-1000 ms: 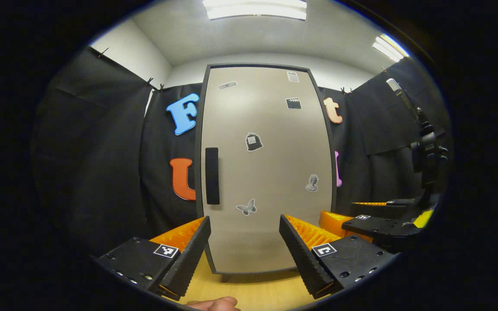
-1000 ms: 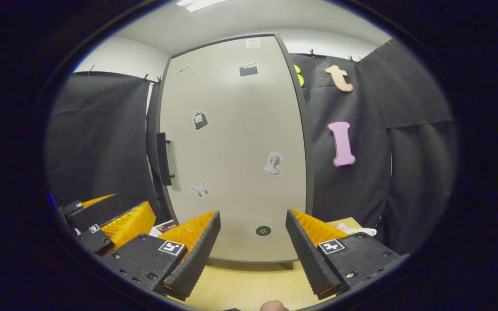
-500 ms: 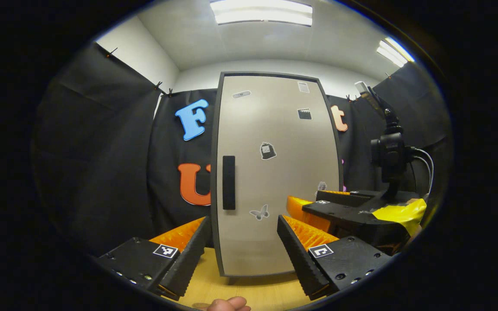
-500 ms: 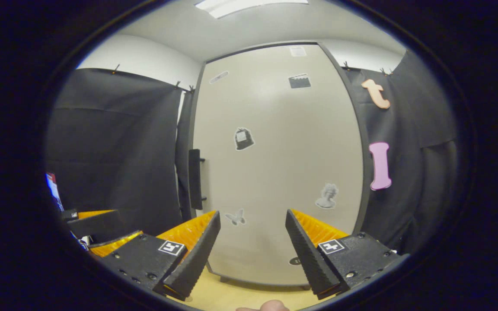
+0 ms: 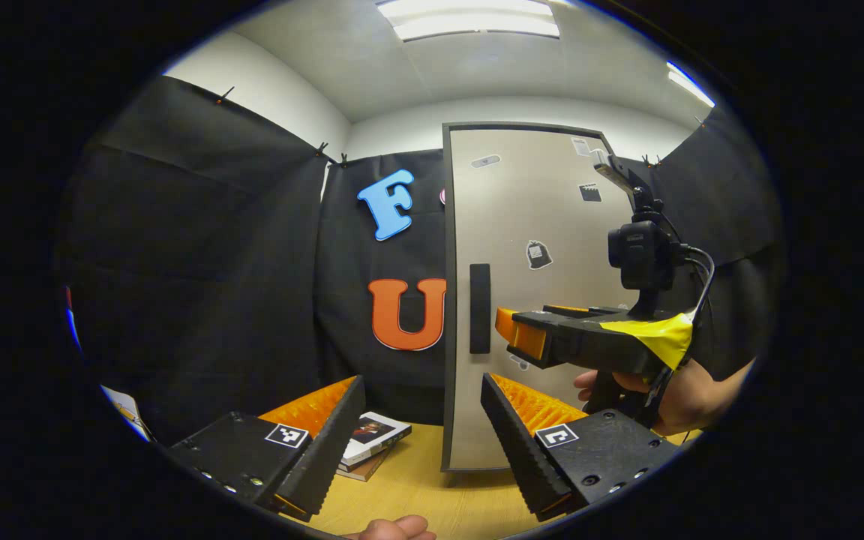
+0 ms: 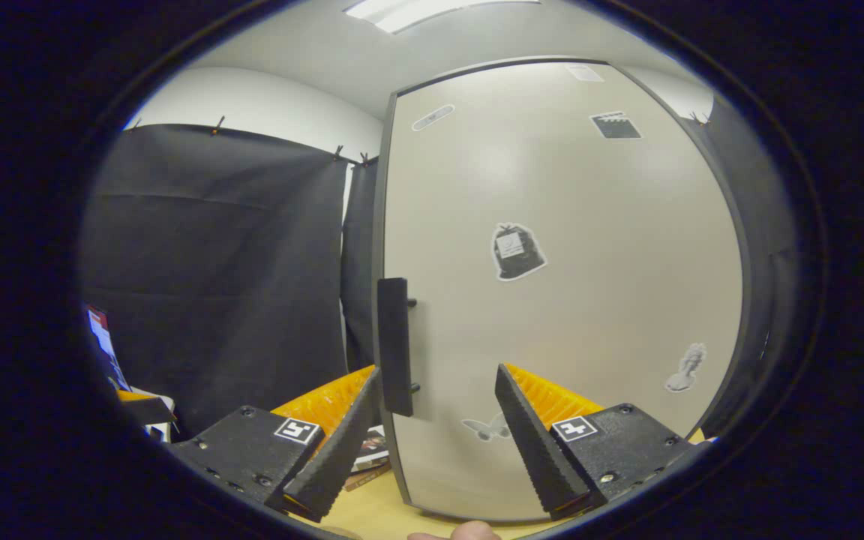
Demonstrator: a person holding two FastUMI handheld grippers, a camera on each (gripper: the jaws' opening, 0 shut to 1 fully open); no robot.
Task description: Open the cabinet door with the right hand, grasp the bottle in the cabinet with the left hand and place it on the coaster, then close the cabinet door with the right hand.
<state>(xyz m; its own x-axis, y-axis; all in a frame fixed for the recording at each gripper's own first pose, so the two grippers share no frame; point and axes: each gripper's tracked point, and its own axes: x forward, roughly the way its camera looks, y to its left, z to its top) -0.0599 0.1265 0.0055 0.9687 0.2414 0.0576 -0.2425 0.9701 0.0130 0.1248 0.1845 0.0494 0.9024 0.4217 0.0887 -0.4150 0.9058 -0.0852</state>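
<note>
Right gripper point(image 6: 436, 442) now nearer the cabinet door point(image 6: 567, 300), jaws wide, empty, straddling the handle point(image 6: 394, 345). Door shut; opening imminent. Left gripper point(image 5: 421, 442) open, empty.

No readable words, brands or numbers. Cabinet door point(image 6: 567, 300) carries picture stickers only, any print on them too small to read. Square black-and-white coded markers sit on blocks of left tongs point(image 5: 421, 442) and right tongs point(image 6: 438, 442). Book cover point(image 5: 372, 435) on worktop point(image 5: 417, 487): illegible.
</note>
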